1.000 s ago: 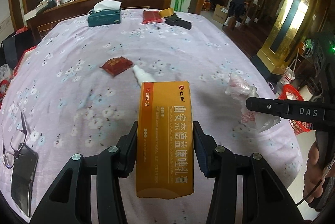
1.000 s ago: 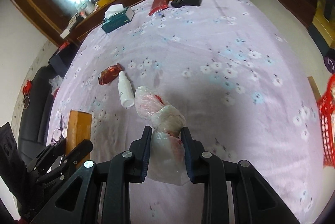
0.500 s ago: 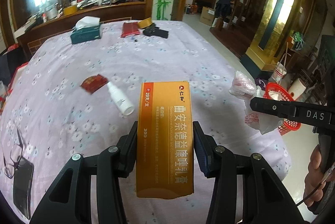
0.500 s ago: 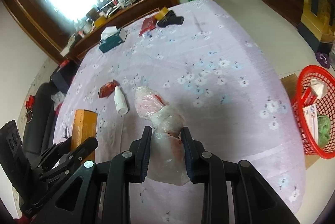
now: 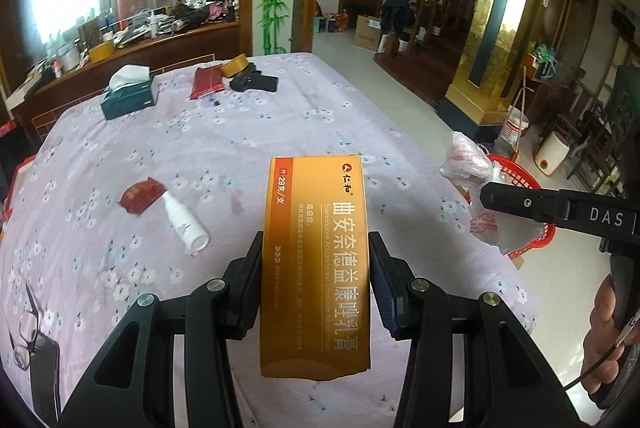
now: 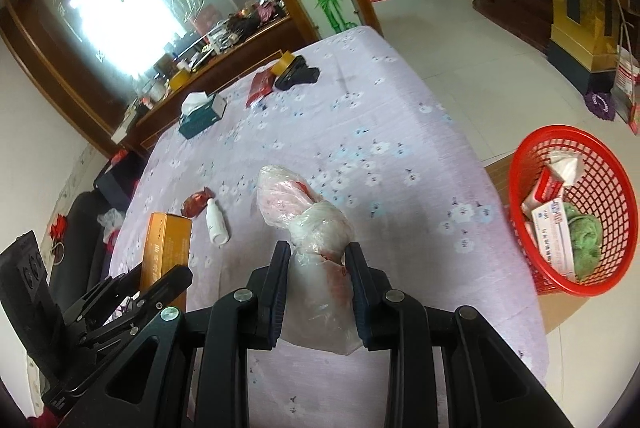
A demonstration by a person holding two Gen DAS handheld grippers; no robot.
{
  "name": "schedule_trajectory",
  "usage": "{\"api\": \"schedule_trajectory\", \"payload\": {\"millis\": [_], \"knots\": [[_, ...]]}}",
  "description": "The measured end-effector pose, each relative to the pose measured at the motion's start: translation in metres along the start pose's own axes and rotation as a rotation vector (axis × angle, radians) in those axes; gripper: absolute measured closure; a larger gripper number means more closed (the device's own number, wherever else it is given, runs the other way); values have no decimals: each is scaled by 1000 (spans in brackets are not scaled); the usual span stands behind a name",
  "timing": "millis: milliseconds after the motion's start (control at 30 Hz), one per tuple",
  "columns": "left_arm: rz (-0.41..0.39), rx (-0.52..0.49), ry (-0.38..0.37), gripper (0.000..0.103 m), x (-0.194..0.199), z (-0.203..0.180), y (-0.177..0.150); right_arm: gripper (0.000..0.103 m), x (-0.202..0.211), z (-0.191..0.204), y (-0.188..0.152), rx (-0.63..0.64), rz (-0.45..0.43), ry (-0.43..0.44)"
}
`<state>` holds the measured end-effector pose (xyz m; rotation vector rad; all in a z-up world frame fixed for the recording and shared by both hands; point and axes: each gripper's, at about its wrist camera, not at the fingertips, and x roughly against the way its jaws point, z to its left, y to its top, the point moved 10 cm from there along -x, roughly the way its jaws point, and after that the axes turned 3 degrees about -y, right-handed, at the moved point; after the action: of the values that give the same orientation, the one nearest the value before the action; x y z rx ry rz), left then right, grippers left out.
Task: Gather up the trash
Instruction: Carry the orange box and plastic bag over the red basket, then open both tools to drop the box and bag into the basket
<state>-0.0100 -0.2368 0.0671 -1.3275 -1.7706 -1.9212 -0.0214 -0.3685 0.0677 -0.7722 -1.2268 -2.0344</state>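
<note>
Left tongs [image 5: 316, 264] and right tongs [image 6: 316, 260] both clamped, tilted downward.

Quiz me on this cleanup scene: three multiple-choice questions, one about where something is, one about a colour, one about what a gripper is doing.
1. Where is the white bottle?
A. lying on the tablecloth
B. in the basket
C. in a gripper

2. What colour is the basket?
A. blue
B. red
C. green

3. What is the left gripper doing?
A. hanging open
B. clamping the orange box
C. holding glasses

Answers: 1 A, it lies beside a red wrapper. 2 B, its red mesh shows plainly. 3 B, both fingers press the box's sides.
</note>
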Motion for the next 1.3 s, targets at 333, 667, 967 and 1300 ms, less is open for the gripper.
{"api": "schedule_trajectory", "payload": {"millis": [333,667,967,1300], "knots": [[8,-47,-25,57,-8,-25,7,73,20,-29,5,-58,-39,-8],[16,-85,-79,57,-13,-57,15,73,40,-63,5,-129,-73,-32],[27,-154,-160,57,-21,-104,29,73,70,-113,2,-243,-121,-84],[74,-205,-307,57,-38,-177,47,73,110,-181,-1,-388,-186,-158]]}}
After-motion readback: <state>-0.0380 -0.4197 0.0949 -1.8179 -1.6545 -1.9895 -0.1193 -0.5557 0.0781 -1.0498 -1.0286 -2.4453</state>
